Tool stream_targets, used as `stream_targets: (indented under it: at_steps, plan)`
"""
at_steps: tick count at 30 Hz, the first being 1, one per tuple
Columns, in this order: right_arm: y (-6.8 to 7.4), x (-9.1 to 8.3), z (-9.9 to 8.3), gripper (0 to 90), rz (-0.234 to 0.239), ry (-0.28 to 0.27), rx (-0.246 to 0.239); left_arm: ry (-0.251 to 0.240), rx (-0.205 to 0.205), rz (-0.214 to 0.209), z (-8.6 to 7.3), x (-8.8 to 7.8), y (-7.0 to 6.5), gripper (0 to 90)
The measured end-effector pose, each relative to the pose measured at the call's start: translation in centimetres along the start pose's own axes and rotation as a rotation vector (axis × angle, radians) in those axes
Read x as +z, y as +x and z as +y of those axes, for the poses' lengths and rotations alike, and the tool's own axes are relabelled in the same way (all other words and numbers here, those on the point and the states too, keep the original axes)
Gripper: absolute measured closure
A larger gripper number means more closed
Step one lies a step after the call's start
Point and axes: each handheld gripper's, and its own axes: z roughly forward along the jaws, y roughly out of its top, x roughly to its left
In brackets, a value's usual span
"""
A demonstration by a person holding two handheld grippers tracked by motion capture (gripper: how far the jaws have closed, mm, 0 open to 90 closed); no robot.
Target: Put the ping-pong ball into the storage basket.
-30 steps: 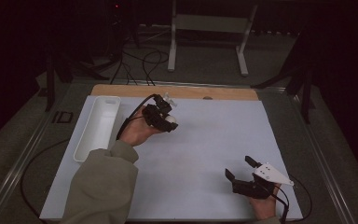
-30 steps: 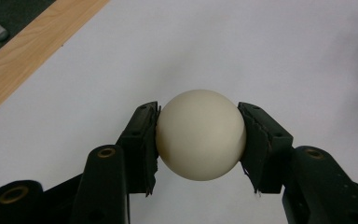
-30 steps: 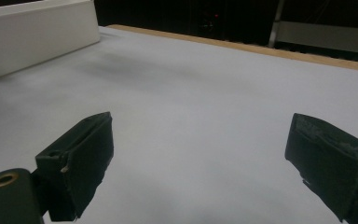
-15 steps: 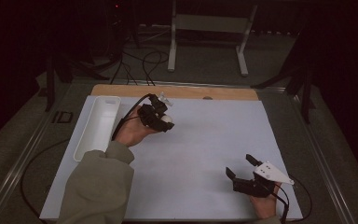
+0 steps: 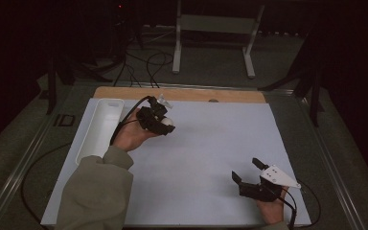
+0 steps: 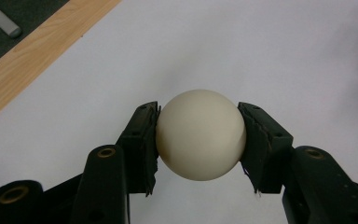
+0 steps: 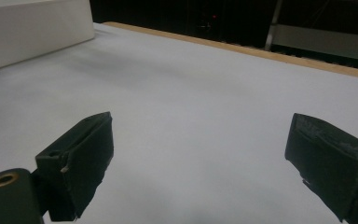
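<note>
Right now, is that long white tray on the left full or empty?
Empty. In the high view the white tray shows only its bare inside, and the cream ball is clamped in the left tongs, above the table.

High view looks down over the white table [image 5: 211, 143]; both gripper views skim it closely, sharing its surface

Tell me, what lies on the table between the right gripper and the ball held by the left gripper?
Nothing: the high view shows bare white sheet between right gripper and ball.

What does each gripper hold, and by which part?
The left gripper holds a cream ball, pads pressing its two opposite sides. The right gripper is open and holds nothing.
</note>
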Motion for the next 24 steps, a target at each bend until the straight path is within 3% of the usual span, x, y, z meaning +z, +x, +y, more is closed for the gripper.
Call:
stream_targets:
  at_steps: [24]
  plan:
    - [0.1, 0.1, 0.0, 7.5, -0.002, 0.004, -0.003, -0.002, -0.006, 0.018, -1.3, -1.1, 0.7, 51.4]
